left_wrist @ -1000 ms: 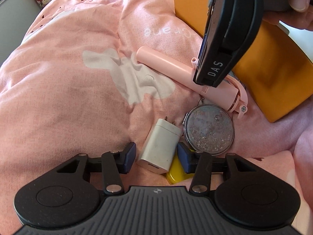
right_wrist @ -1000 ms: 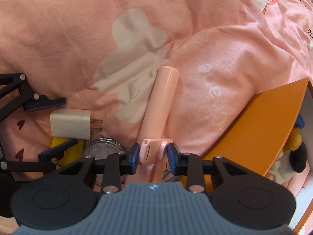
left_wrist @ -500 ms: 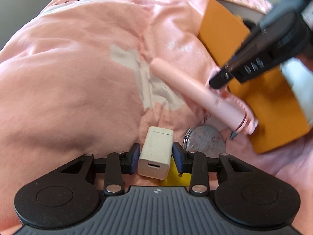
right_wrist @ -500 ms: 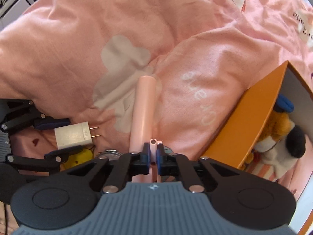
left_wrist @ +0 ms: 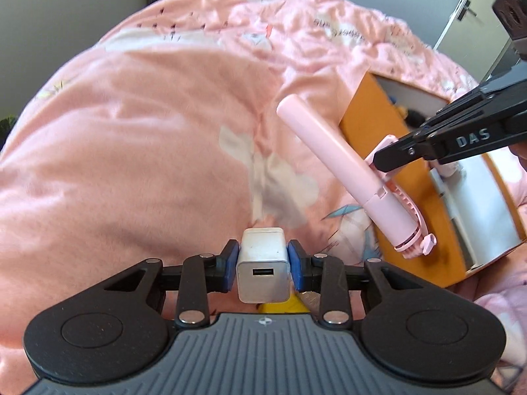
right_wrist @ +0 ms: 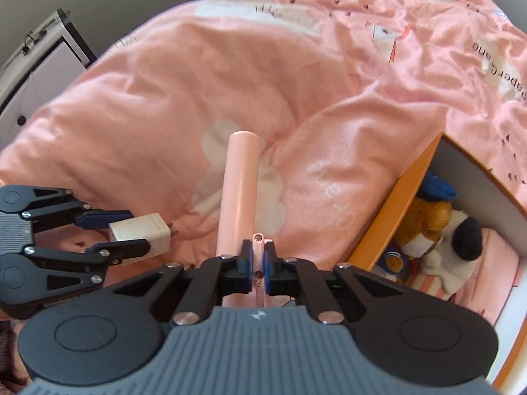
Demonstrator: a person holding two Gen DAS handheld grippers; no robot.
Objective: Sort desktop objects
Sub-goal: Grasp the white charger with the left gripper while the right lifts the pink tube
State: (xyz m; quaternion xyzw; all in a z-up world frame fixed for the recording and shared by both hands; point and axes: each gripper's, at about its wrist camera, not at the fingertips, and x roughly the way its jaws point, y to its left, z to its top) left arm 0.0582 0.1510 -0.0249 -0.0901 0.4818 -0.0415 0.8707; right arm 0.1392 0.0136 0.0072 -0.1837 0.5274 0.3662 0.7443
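A white USB charger (left_wrist: 262,273) sits between the blue pads of my left gripper (left_wrist: 263,256), lifted off the pink duvet. The jaws are still closing and the pads press its sides. From the right wrist view the charger (right_wrist: 141,233) shows its prongs pointing right, held by the left gripper (right_wrist: 131,230). My right gripper (right_wrist: 258,263) is shut on the thin flap of a pink selfie stick (right_wrist: 240,181), which hangs in the air. In the left wrist view the stick (left_wrist: 329,151) slants in front of the orange box, with the right gripper (left_wrist: 378,161) clamped at its middle.
An open orange box (right_wrist: 395,210) lies at the right on the pink duvet (right_wrist: 197,98), with a plush dog (right_wrist: 428,220) inside. Below the charger a yellow object (left_wrist: 280,306) and a sliver of a round mirror (left_wrist: 309,294) peek out. White furniture (right_wrist: 42,65) stands at far left.
Both grippers closed, the left on the charger and the right on the selfie stick, and both have lifted their objects off the duvet. The mirror and yellow object stayed down.
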